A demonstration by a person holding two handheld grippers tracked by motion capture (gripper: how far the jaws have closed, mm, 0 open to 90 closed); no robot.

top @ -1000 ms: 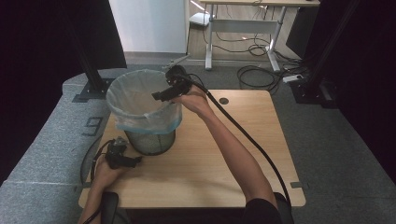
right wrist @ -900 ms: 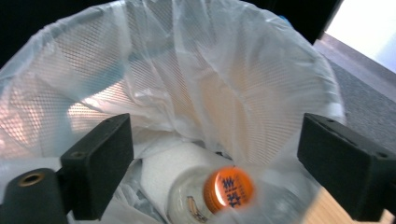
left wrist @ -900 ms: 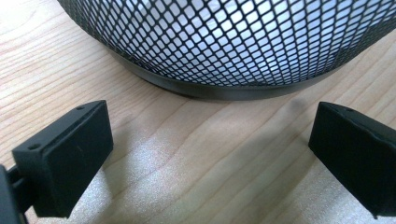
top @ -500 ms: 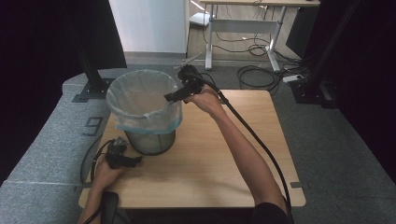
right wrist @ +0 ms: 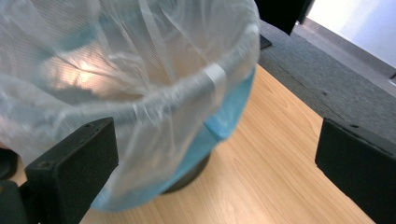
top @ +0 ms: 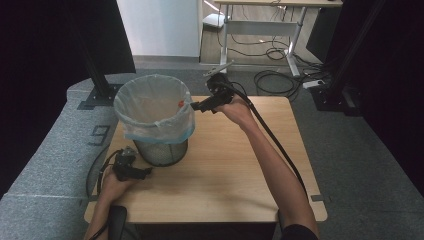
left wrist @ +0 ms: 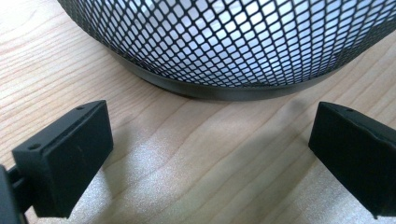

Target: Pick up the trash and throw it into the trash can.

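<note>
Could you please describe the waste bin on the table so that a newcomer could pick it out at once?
On the wooden table, look to the far left area, just beyond the left hand-held gripper. There stands the black wire-mesh bin, the one tall thing on the table, lined with a clear plastic bag folded over its rim with a blue edge.

The bin [left wrist: 224,42] is cut off by the top edge in the left gripper view, so its rim is unseen. A small red thing [top: 181,104] inside the liner [top: 150,102] is too small to identify. In the right gripper view the liner's near side blurs.
</note>
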